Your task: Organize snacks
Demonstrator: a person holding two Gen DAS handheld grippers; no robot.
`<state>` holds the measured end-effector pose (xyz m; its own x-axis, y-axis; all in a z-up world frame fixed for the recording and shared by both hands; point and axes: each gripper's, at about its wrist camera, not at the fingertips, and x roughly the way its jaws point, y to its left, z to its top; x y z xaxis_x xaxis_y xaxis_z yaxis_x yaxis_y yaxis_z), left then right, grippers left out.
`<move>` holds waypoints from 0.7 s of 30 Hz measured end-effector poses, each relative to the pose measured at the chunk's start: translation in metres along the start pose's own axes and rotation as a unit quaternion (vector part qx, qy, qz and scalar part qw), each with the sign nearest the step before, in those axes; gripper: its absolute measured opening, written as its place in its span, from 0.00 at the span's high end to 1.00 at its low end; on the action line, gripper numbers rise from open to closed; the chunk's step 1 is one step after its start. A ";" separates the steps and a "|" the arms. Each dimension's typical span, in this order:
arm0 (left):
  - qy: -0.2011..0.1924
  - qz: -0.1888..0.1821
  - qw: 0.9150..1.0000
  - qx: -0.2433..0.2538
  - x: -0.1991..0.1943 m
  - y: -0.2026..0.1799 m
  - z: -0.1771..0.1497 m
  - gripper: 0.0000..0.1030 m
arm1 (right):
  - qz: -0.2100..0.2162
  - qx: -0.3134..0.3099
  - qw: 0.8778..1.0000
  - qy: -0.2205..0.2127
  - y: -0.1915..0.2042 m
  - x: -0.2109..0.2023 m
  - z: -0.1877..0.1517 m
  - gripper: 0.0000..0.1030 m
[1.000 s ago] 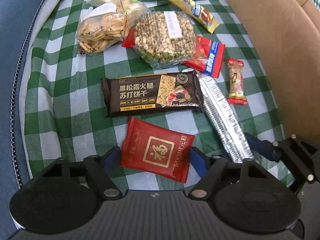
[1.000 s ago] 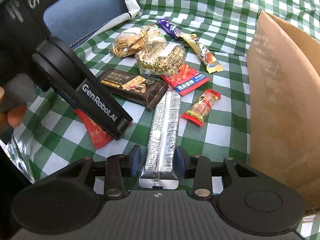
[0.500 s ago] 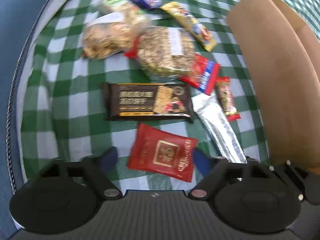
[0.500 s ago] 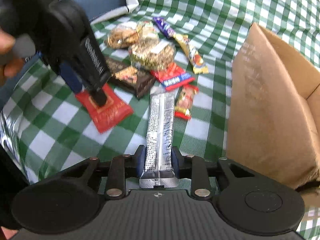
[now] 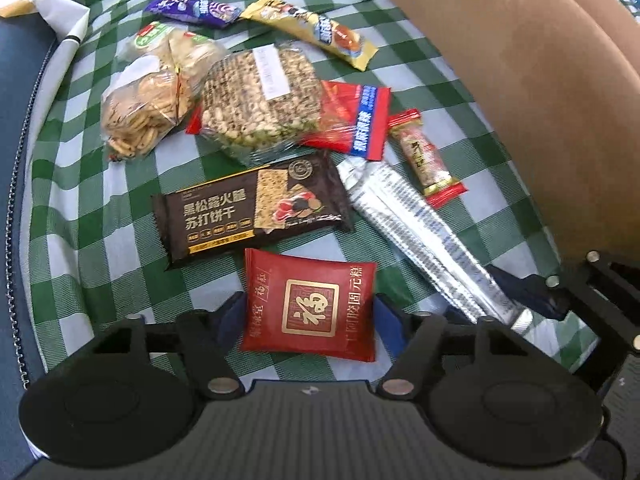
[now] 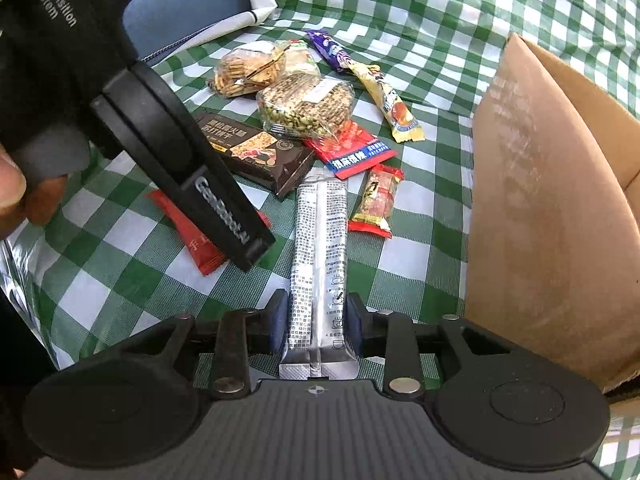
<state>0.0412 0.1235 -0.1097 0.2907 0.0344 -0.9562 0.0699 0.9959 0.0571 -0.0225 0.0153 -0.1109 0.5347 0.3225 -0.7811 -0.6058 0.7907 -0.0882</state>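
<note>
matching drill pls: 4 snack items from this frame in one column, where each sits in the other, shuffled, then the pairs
Things:
1. red square packet
2. silver stick pack
3. purple wrapper
4. small red candy

Places:
A. far end of the spread, beside the yellow bar
B. between the right gripper fingers
C. between the left gripper fingers
D. between the silver pack and the cardboard box

Pairs: 1-C, 2-B, 3-A, 4-D
</note>
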 end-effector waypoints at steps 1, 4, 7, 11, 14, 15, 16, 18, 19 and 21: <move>-0.003 -0.001 1.000 0.000 -0.001 0.000 0.000 0.39 | -0.002 -0.004 1.000 -0.002 0.001 -0.001 0.000 0.71; -0.009 -0.002 1.000 -0.006 -0.007 0.003 0.000 0.42 | -0.009 -0.015 1.000 -0.007 0.002 -0.003 -0.001 0.72; -0.025 -0.012 0.999 -0.023 -0.017 0.009 0.000 0.43 | -0.013 -0.016 1.000 -0.015 0.002 -0.011 0.000 0.73; -0.046 -0.026 0.997 -0.050 -0.033 0.015 0.000 0.42 | -0.021 -0.017 0.999 -0.038 0.000 -0.029 0.006 0.73; -0.061 -0.032 0.996 -0.064 -0.045 0.016 0.001 0.42 | -0.029 -0.021 0.998 -0.061 -0.001 -0.046 0.008 0.73; -0.066 -0.034 0.995 -0.069 -0.049 0.017 0.001 0.42 | -0.032 -0.024 0.997 -0.067 -0.002 -0.051 0.008 0.73; -0.070 -0.035 0.994 -0.075 -0.052 0.017 0.001 0.42 | -0.036 -0.026 0.996 -0.072 -0.003 -0.055 0.008 0.73; -0.078 -0.035 0.993 -0.083 -0.059 0.018 0.001 0.42 | -0.041 -0.030 0.995 -0.081 -0.006 -0.064 0.008 0.73; -0.081 -0.036 0.992 -0.087 -0.061 0.018 0.002 0.42 | -0.043 -0.031 0.995 -0.086 -0.007 -0.067 0.007 0.74; -0.088 -0.038 0.991 -0.091 -0.066 0.017 0.003 0.42 | -0.051 -0.037 0.994 -0.091 -0.009 -0.073 0.004 0.74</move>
<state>0.0258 0.1377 -0.0450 0.4538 -0.0408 -0.8902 -0.0715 0.9941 -0.0820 -0.0539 -0.0128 -0.0500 0.6899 0.3366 -0.6409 -0.5808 0.7858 -0.2126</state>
